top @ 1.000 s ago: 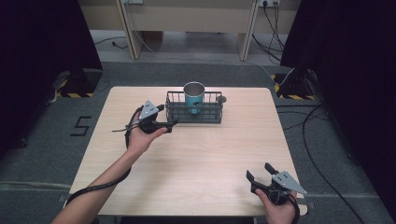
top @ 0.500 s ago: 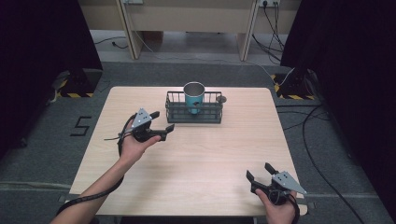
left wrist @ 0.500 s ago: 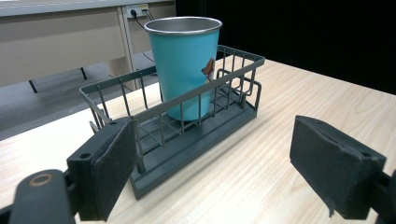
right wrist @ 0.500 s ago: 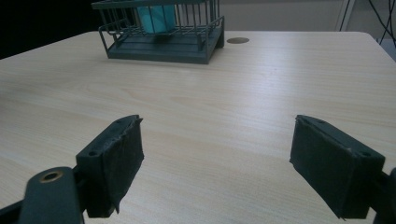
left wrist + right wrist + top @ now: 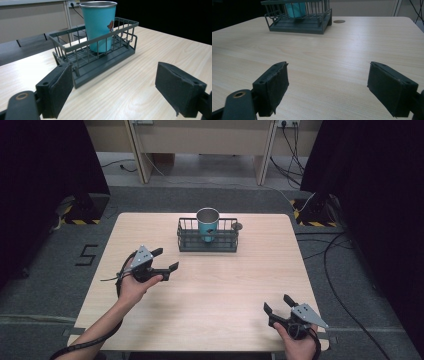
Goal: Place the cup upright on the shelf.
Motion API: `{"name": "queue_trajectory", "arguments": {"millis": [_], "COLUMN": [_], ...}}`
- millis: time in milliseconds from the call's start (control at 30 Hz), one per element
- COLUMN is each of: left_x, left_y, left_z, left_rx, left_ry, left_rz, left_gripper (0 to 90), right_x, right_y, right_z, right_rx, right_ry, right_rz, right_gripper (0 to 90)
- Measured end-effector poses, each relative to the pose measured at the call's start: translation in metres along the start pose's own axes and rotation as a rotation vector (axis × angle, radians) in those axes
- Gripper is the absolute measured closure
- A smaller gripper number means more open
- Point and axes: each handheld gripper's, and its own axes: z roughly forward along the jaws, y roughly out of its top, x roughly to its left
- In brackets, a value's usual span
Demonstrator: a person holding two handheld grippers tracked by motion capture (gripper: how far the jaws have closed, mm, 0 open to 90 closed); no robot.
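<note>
A teal metal cup [image 5: 207, 225] [image 5: 100, 23] stands upright in a dark wire basket [image 5: 230, 241] [image 5: 105, 60] at the back middle of the wooden table [image 5: 215, 285]. My left gripper [image 5: 165, 259] [image 5: 113, 92] is open and holds nothing, left of the basket and a little nearer the front. My right gripper [image 5: 276, 303] [image 5: 327, 87] rests open with nothing between its jaws at the table's front right edge. In the right gripper view the basket [image 5: 298, 23] with the cup [image 5: 295, 9] lies far ahead.
A small round hole [image 5: 238, 226] [image 5: 339, 21] sits in the tabletop just right of the basket. Dark curtains flank the table on both sides, and cables [image 5: 330, 255] run over the floor to the right.
My left gripper has drawn back from the basket's left end toward the front left of the table. The right gripper has stayed in place.
</note>
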Motion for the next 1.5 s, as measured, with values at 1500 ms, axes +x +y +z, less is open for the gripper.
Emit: {"name": "queue_trajectory", "arguments": {"millis": [1500], "left_x": [0.008], "left_y": [-0.066], "left_z": [-0.077], "left_rx": [0.034], "left_ry": [0.093], "left_rz": [-0.060], "left_gripper": [14.4], "right_x": [0.000], "right_y": [0.000], "right_z": [0.000], "right_rx": [0.003], "right_ry": [-0.006], "right_rz": [0.002], "right_gripper": [17.5]}}
